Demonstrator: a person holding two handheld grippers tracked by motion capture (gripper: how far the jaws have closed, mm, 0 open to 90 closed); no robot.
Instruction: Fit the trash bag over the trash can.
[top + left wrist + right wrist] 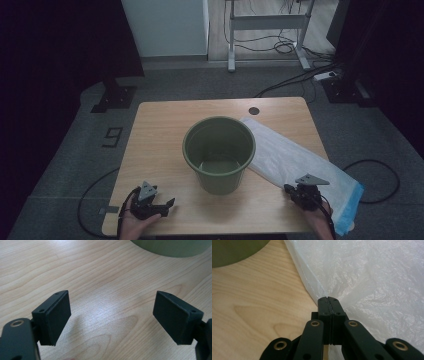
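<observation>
High view: left gripper [165, 206] and right gripper [290, 190] sit at the near table [160, 130] edge, green bucket [219, 152] between them, plastic bag [295, 165] flat just right of the bucket. Left gripper view: jaws spread wide over bare wood. Right gripper view: jaws pinched together on the bag's edge.

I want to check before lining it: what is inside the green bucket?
The green bucket looks empty; its bare floor shows in the high view. The near inner wall is hidden by the rim. The plastic bag lies beside it on the table.
</observation>
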